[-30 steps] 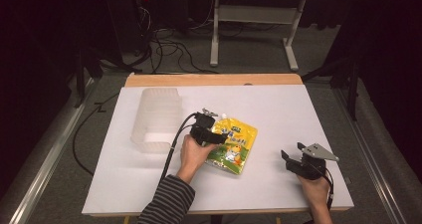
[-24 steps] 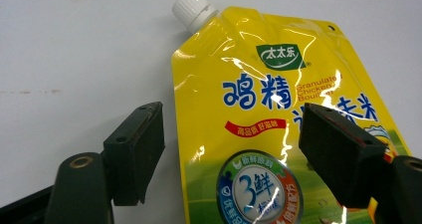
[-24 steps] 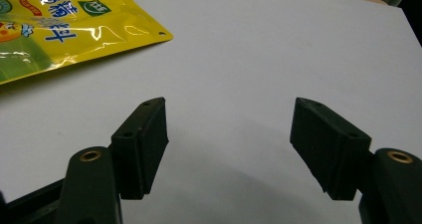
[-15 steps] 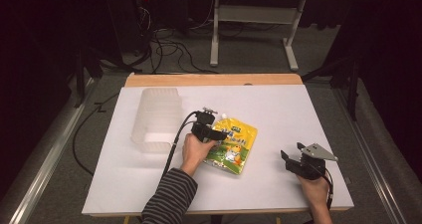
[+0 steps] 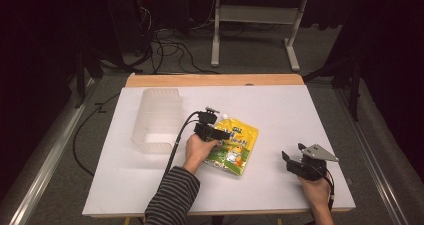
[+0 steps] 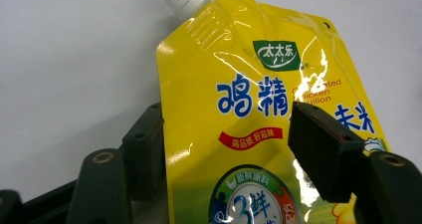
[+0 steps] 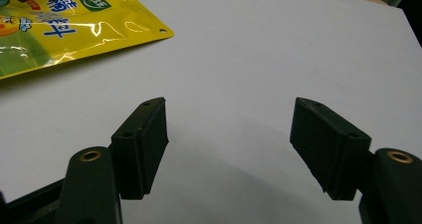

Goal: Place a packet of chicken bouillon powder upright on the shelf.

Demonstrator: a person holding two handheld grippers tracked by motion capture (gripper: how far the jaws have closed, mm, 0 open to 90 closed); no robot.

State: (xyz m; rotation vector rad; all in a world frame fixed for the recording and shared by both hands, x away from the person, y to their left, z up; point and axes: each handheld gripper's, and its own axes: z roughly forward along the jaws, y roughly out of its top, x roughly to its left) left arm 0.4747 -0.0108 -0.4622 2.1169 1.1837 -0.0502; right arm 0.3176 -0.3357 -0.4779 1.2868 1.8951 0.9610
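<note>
A yellow spouted pouch with blue lettering and a white cap lies flat on the white table. My left gripper sits over the pouch's left part. In the left gripper view it is open: one jaw stands beside the pouch's left edge, the other hangs over its printed face. My right gripper hovers near the front right of the table. It is open above the bare surface with nothing between the jaws, and the pouch's corner lies farther off.
A clear plastic container lies on the table left of the pouch. The table's wooden far edge borders a dark floor with cables and a desk frame. Bare white surface stretches between the pouch and the right gripper.
My left gripper has edged slightly to the right over the pouch. The right gripper and the pouch have stayed where they were.
</note>
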